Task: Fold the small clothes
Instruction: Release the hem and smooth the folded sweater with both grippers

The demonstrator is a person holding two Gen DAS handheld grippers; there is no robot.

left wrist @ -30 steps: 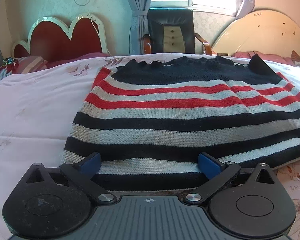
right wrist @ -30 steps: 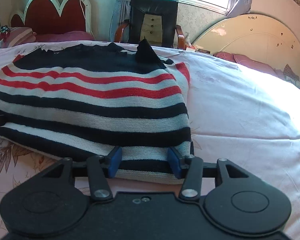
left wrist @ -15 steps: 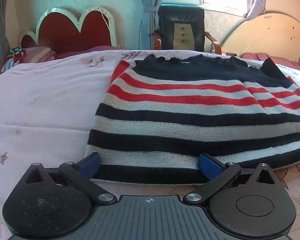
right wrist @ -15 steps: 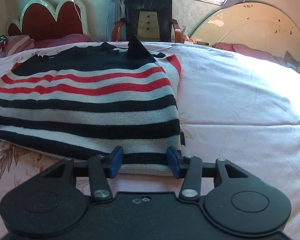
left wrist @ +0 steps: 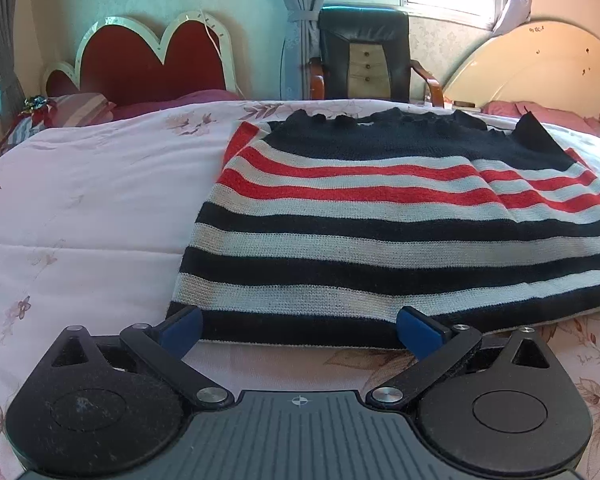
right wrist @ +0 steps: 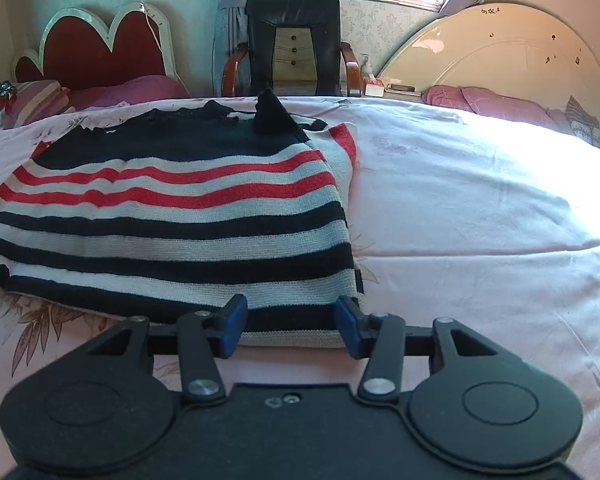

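Jaws spread — both grippers face the striped sweater's hem.

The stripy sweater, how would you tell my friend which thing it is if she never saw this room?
Look at the big bed with the pink flowery cover. Lying flat in its middle, just beyond the two open grippers, is the striped sweater. It is the only knitted thing there, banded navy, white and red, with a plain navy top edge towards the black chair.

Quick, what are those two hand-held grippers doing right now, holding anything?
Left hand-held gripper: open, holding nothing, at the near hem of the striped sweater.
Right hand-held gripper: open, holding nothing, at the sweater's near right corner.
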